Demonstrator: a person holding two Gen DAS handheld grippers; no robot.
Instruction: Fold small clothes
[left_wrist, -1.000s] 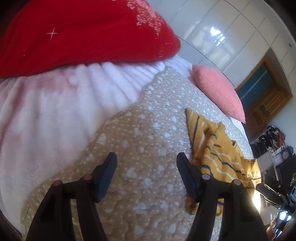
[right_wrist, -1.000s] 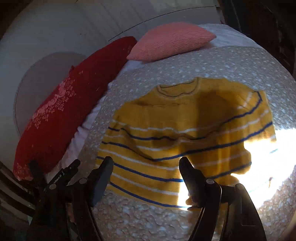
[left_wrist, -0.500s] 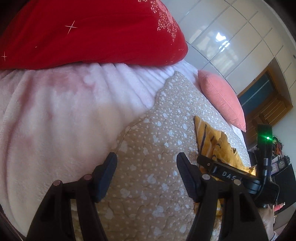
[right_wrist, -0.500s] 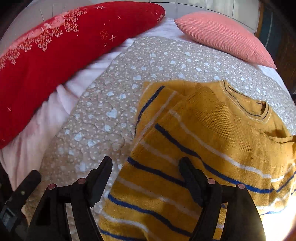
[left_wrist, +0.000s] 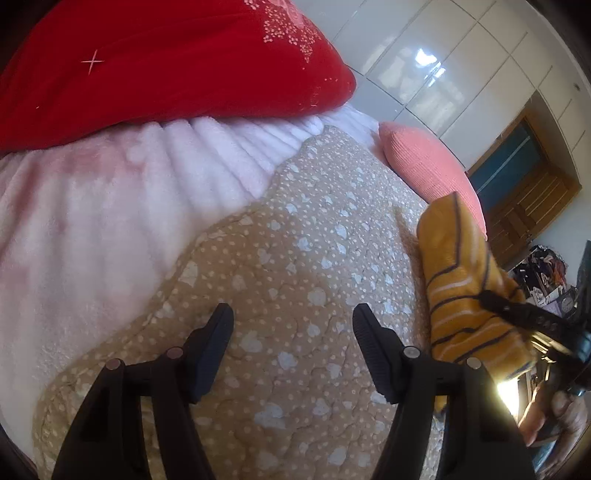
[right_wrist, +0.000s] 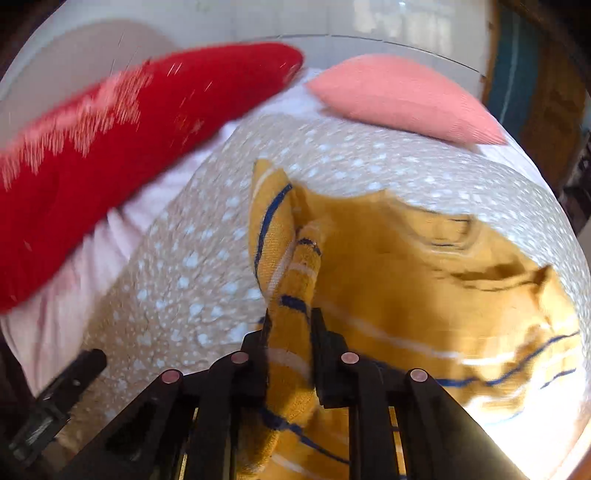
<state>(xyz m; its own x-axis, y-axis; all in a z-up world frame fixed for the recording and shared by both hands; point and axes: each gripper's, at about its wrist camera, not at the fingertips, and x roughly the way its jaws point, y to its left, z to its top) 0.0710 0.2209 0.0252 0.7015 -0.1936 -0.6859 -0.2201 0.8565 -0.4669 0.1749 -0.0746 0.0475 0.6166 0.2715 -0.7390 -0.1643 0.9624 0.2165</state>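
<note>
Right hand-held gripper (right_wrist: 290, 332) clenching yellow sweater (right_wrist: 406, 266), left hand-held gripper (left_wrist: 293, 332) released, spotted quilt (left_wrist: 295, 240), red pillow (left_wrist: 166, 55)

One yellow striped sweater (right_wrist: 424, 280), two cushions, red (left_wrist: 166, 55) and pink (right_wrist: 402, 99), apparently one dotted quilt (left_wrist: 295, 277), one white blanket (left_wrist: 110, 206).

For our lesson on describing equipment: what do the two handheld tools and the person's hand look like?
Both the left tool and the right tool are matte black, with two flat tapered fingers on jointed linkage bars fixed by round silvery-pink rivets. The right tool's body carries small pale lettering, unreadable. The bare hand shows no sleeve. No cables are visible.
</note>
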